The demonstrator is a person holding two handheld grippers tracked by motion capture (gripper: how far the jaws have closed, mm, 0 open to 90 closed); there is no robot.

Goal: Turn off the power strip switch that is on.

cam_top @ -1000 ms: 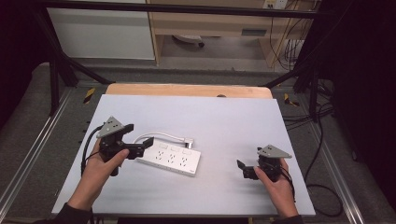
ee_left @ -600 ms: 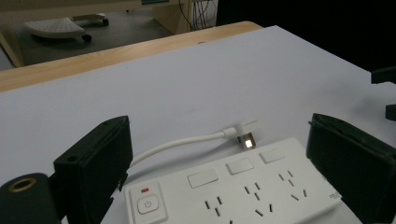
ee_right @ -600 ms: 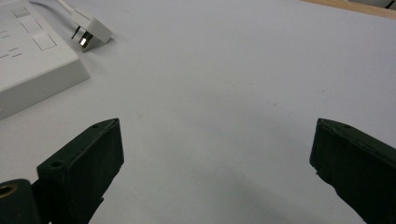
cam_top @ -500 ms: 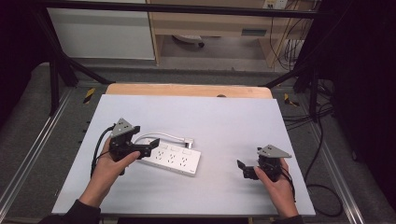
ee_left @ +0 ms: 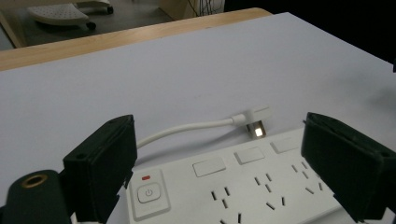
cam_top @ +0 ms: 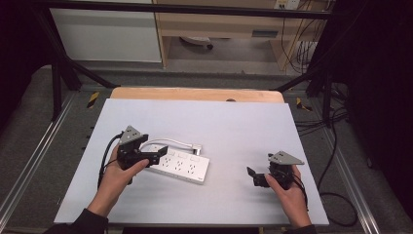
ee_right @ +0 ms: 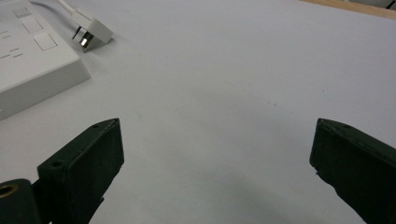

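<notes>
Since the earlier frame the left gripper (cam_top: 155, 155) has come down and forward over the switch end of the white plastic power strip (cam_top: 182, 166), and its fingers have just been closing a little, though they stand wide apart with the strip between them and no pad pressing on it.

In the high view, the strip lies flat on the pale grey counter (cam_top: 229, 122), stretching from between the left fingers toward the right gripper (cam_top: 256, 177), which rests well apart from it, fingers spread over bare counter. The strip's short white cord (cam_top: 170, 142) curves just beyond the left fingers and ends in a white plug (cam_top: 197, 146).

In the left gripper view, the two black fingers (ee_left: 105, 163) stand on either side of the strip (ee_left: 243, 186); its power button (ee_left: 148, 192) with a small red mark sits just inside the left-hand finger. The cord (ee_left: 187, 127) and the plug (ee_left: 254, 122) lie beyond the fingertips.

In the right gripper view, the fingers (ee_right: 84, 161) are wide apart with nothing between them; the strip's end (ee_right: 32, 60) and the plug (ee_right: 91, 30) lie ahead, beyond the left-hand finger.
</notes>
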